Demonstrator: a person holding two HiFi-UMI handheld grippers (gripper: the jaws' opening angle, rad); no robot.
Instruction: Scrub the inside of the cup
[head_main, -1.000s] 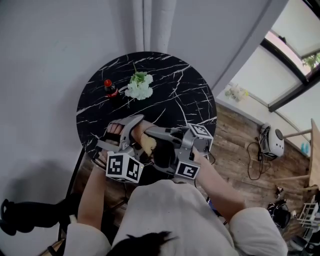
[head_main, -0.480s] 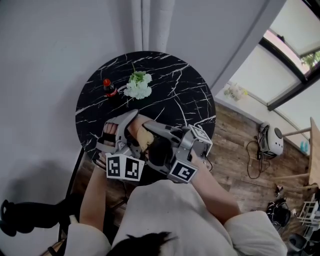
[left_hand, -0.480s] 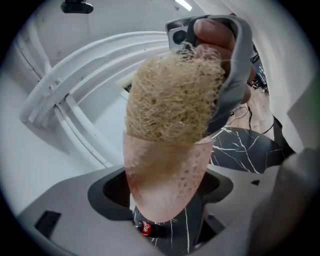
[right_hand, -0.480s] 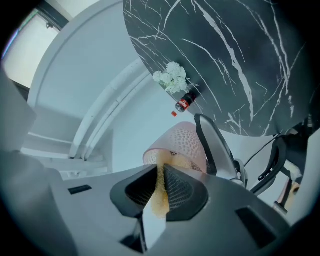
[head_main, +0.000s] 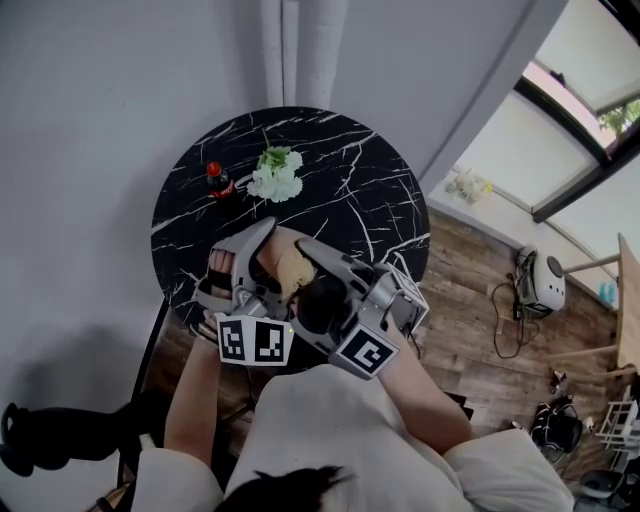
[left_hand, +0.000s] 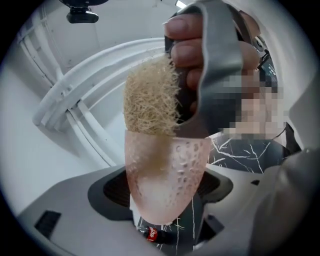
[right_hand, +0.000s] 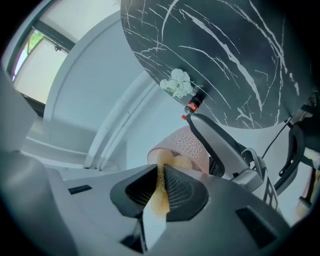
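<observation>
"Two claws here. What has each one got?"

"Starting at the left, the left claw (head_main: 243, 258) is clamped on the pink cup (left_hand: 162, 185). Its pads press on the cup's two sides, the rounded base sits between them, and the mouth points out past its tips."

"And the sponge?"

"The tan, fibrous sponge (left_hand: 150, 100) is in the cup's mouth, partly inside and partly bulging out. The right claw (right_hand: 160, 175) is clenched on it, pinching it thin between the pads. The cup is just beyond that claw's tips."

"What's farther out?"

"A round black marble table (head_main: 350, 190). Well beyond both claws' tips stand a cola bottle (head_main: 218, 180) and, to its right, white flowers (head_main: 277, 172)."
</observation>
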